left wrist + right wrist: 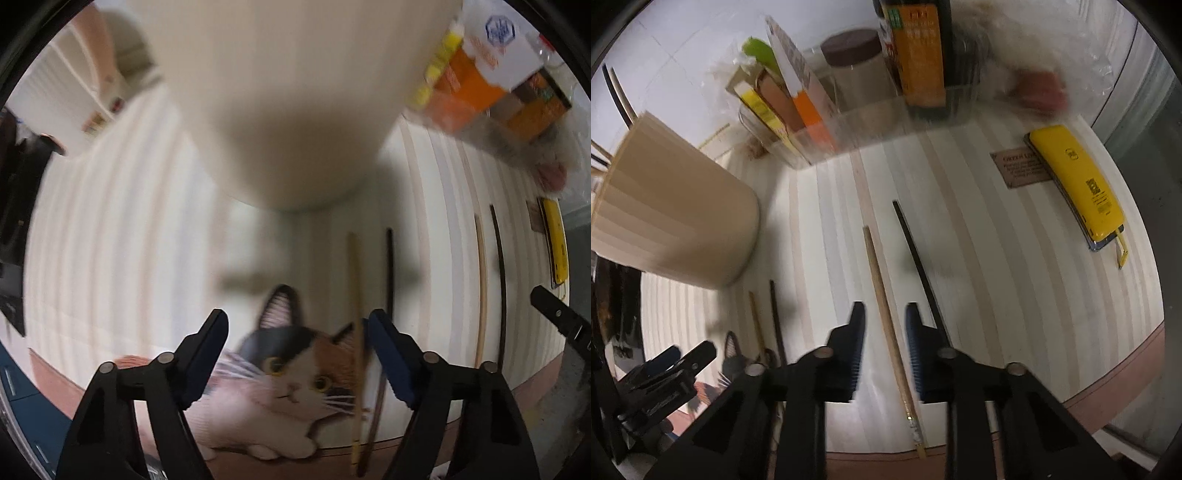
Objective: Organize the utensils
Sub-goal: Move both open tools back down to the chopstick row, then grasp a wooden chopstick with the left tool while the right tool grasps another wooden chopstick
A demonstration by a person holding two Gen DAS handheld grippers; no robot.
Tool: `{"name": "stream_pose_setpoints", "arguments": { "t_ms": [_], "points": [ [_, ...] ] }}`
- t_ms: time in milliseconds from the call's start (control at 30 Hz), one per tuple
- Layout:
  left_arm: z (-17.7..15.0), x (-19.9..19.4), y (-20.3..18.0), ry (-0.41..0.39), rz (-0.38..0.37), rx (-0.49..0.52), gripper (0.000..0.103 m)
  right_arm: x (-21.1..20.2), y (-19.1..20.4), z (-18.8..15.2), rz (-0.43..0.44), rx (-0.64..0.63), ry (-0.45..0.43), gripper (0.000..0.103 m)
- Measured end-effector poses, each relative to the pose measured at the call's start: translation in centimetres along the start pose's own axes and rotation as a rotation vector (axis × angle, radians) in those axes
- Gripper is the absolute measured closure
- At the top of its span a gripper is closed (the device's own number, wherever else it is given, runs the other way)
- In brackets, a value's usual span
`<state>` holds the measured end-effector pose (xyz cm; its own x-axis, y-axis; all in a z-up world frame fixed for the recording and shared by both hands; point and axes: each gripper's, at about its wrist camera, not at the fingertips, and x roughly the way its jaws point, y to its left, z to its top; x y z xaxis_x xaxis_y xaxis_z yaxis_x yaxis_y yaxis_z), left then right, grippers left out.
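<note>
We hold the left gripper point(297, 354) open above a cat picture point(295, 373) at the mat's point(1015, 280) near edge, a light chopstick point(356, 332) just inside its right finger. Our right gripper point(884, 354) is open, its narrow jaws straddling another light chopstick point(886, 325) without touching, a dark chopstick point(916, 258) beside. The beige cup point(676, 218) stands toward the left edge. Writing on the yellow case point(1078, 181) and orange carton point(919, 48) is unreadable.

We see the left tool point(297, 350) as two black plastic arms with dark blue ribbed pads point(207, 354) and round silver pivot pins. The right tool point(884, 347) matches: black angular arms with triangular cut-outs, blue ridged pads point(916, 350) and silver rivets at the joints.
</note>
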<state>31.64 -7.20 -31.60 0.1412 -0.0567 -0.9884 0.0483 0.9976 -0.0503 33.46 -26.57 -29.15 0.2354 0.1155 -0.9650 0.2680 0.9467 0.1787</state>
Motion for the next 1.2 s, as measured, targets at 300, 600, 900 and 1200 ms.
{"name": "stream_pose_setpoints", "arguments": {
  "t_ms": [300, 600, 900, 1200],
  "points": [
    [0.6, 3.7, -3.3, 0.048, 0.045, 0.077, 0.093, 3.0, 0.0, 0.2, -0.012, -0.020, 0.067, 0.087],
    [-0.9, 3.3, -1.2, 0.021, 0.143, 0.117, 0.099, 7.6, 1.6, 0.5, -0.066, -0.093, 0.185, 0.090],
    [-2.8, 2.8, 2.3, 0.034, 0.130, 0.064, 0.099, 7.3, 2.6, -3.2, -0.042, -0.138, 0.272, 0.096],
    [-2.1, 3.0, 2.3, 0.088, 0.104, 0.115, 0.097, 8.2, 3.9, -3.4, -0.106, -0.217, 0.365, 0.093]
  ]
}}
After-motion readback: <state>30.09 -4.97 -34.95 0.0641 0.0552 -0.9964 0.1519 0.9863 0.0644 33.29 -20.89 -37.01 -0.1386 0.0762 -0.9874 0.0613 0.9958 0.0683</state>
